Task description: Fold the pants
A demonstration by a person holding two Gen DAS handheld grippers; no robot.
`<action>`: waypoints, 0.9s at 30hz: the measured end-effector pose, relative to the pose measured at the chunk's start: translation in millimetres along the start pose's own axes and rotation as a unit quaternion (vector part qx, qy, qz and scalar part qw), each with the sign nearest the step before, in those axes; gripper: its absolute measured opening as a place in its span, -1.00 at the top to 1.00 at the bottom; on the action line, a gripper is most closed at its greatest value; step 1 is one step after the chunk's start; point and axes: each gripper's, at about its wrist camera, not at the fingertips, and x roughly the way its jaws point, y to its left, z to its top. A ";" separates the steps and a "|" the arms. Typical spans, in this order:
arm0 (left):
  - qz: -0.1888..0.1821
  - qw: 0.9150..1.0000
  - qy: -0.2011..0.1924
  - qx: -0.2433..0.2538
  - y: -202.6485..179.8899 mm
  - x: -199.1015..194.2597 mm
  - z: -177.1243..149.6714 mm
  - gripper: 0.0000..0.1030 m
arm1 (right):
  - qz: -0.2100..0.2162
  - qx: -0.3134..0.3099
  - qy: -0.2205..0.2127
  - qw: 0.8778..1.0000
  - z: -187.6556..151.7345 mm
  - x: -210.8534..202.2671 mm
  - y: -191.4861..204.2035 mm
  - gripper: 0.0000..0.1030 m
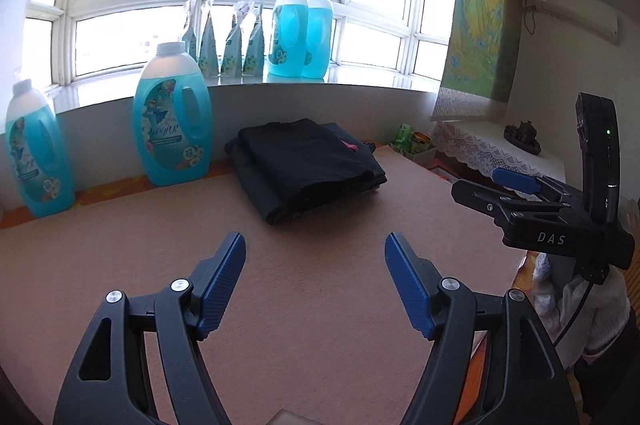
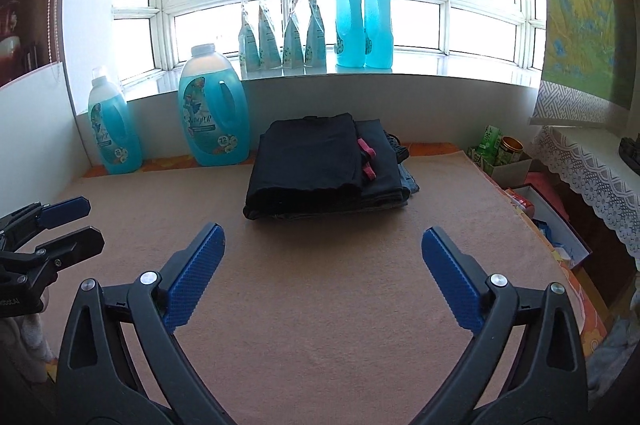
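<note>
A stack of folded dark pants lies at the far middle of the tan table mat; it also shows in the right wrist view, with a pink tag and a blue denim layer at its right side. My left gripper is open and empty, well short of the stack. My right gripper is open and empty, also short of the stack. The right gripper shows from the side in the left wrist view. The left gripper shows at the left edge of the right wrist view.
Two blue detergent bottles stand at the table's back left. More bottles and several pouches stand on the windowsill. Boxes and tins sit off the table's right edge, beside a lace-covered shelf.
</note>
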 end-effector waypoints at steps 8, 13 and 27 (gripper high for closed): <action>0.021 1.000 -0.011 -0.008 0.5 -40.4 -28.7 -0.55 | -0.011 -0.009 -0.019 1.000 -25.5 -38.4 26.3 -1.00; 0.036 0.999 -0.011 -0.032 5.6 -59.7 -53.0 -0.56 | -0.022 0.028 -0.021 0.999 -48.9 -52.8 28.6 -1.00; 0.088 0.993 0.005 -0.075 26.6 -87.2 -89.2 -0.58 | -0.043 0.028 -0.002 0.999 -75.8 -58.6 36.9 -1.00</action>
